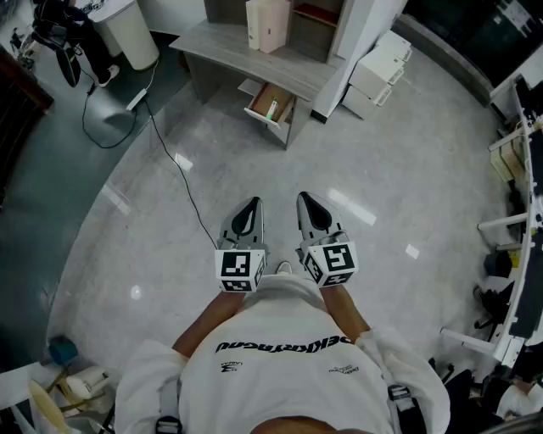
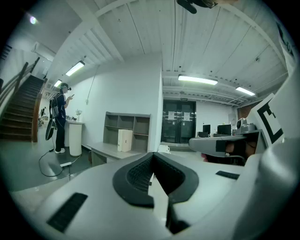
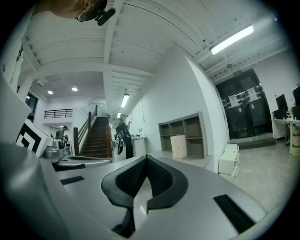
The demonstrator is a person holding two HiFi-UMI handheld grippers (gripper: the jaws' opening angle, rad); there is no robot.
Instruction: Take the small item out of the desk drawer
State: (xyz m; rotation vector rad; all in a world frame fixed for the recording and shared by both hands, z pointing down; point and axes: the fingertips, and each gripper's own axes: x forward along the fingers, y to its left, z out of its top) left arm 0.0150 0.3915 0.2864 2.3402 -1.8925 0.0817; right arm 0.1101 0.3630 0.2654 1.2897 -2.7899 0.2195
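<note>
- Pale polished floor (image 1: 170,254) across an open office; staircase (image 2: 21,112) at the far left.
- Far left: person (image 1: 81,47) standing beside a white stand (image 1: 127,34); black cable (image 1: 182,182) lying across the floor.
- Left tool (image 1: 253,205): low in front of the torso, nearly level, jaws pressed together, nothing between them.
- Upper centre: desk (image 1: 246,51) with a pale box (image 1: 267,25) upright on top; drawer (image 1: 270,106) pulled open below; small item (image 1: 273,110) lying inside, well apart from both tools.
- Right tool (image 1: 304,200): just beside the left one, jaws likewise closed tip to tip, empty.
- Right: white cabinet (image 1: 380,68) on the floor beyond the desk.
</note>
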